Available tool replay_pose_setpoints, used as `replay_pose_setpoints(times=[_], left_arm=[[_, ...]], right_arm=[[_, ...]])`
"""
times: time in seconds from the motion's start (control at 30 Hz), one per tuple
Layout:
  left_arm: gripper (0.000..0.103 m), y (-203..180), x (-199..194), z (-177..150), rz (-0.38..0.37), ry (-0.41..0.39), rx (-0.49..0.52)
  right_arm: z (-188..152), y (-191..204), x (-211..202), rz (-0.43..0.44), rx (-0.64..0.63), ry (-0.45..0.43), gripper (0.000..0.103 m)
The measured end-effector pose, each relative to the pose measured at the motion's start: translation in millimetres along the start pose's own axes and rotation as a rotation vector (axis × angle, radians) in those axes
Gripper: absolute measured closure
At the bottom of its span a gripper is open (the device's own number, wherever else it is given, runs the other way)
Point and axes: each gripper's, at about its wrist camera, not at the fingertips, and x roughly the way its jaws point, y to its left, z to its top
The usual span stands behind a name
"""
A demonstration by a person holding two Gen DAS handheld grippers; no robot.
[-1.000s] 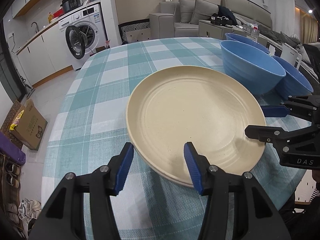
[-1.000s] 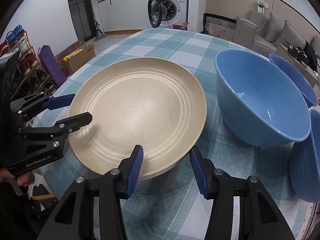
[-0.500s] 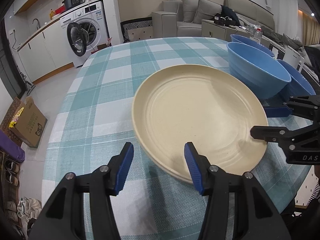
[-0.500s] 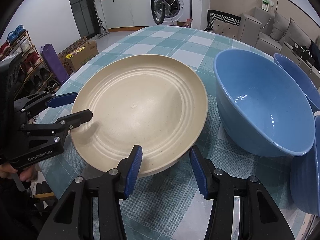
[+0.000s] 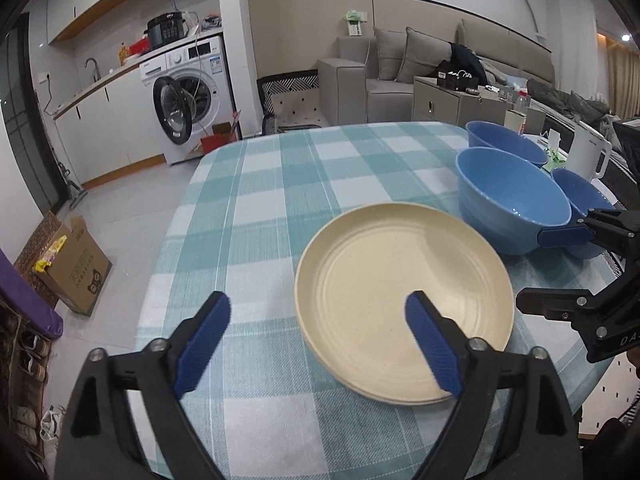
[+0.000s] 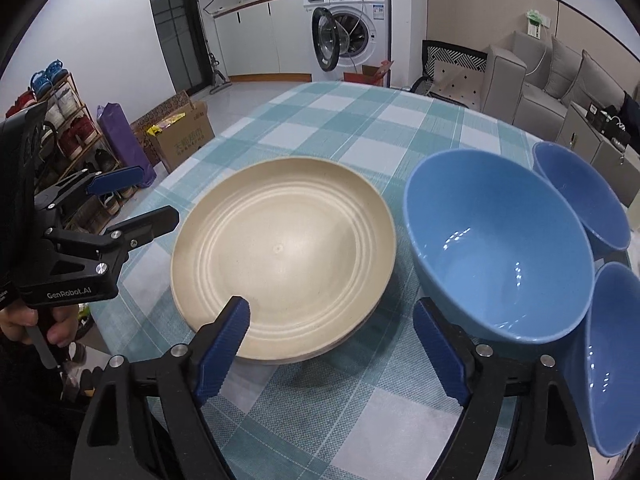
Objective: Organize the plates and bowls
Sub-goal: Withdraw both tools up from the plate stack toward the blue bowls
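Nearest the person, both tools stand spread wide and hold nothing: the left tool (image 5: 318, 336) hovers over the near edge of the worktop (image 5: 280, 184) with one pad above the cream plates (image 5: 404, 300), and the right tool (image 6: 344, 344) straddles the gap between the plates and the large blue bowl (image 6: 496, 256). The plates lie flat near the near edge of the worktop, and a second rim showing under the top one suggests a stack of two at least. Just beyond, the large blue bowl sits right beside the stack, with a second blue bowl (image 6: 580, 196) farther toward the far right edge and a third blue bowl (image 6: 612, 352) at the near right edge. Since the earlier frames both tools have gone from narrow to wide and have drawn back and up, so the plates now sit lower and smaller in each view. The likely trouble from here is crowding: the bowls stand tightly together near the worktop's right edge, so a reach for one may nudge a neighbour off. The smooth bowl wall could also slip from a shallow pinch on its rim.
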Motion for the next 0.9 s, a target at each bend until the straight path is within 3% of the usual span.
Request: replay_pose_setpoints(times=[0.13,0.9], left_arm=[[0.0,-6.7,-7.5,11.2,0.011,-0.04,0.012],[0.0,-71.0,-8.0,63.2,-0.098,-0.091,0.075]], right_arm=[[6.6,-6.3,-14.8,-0.01,0.005,-0.036,0.003],[0.1,-57.9,-100.2,-0.083,0.082,-0.176,0.001]])
